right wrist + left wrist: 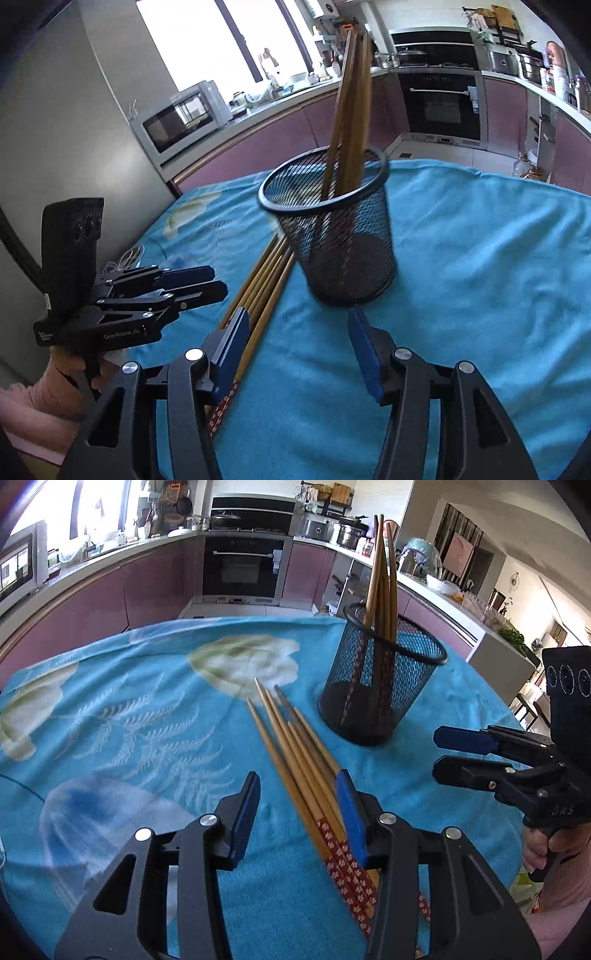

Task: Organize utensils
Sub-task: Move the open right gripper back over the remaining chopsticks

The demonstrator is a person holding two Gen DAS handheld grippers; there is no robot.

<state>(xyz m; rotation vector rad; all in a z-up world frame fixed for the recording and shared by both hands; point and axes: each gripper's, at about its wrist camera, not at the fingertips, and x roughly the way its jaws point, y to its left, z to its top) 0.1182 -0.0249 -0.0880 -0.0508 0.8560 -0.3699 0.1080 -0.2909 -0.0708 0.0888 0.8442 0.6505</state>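
Note:
A black mesh cup [380, 686] stands on the blue cloth and holds several bamboo chopsticks [382, 576] upright. It also shows in the right wrist view [343, 229] with its chopsticks [351, 110]. A bundle of loose chopsticks [295, 753] with red patterned ends lies on the cloth left of the cup, and shows in the right wrist view [264, 280]. My left gripper [299, 794] is open, its right finger beside the bundle. My right gripper [295, 332] is open and empty, just in front of the cup; it shows in the left wrist view [443, 753].
The table carries a blue floral cloth [129, 720]. Behind it are purple kitchen cabinets, an oven [243, 566] and a microwave [181, 118]. The left gripper's body [122, 295] sits at the table's left edge.

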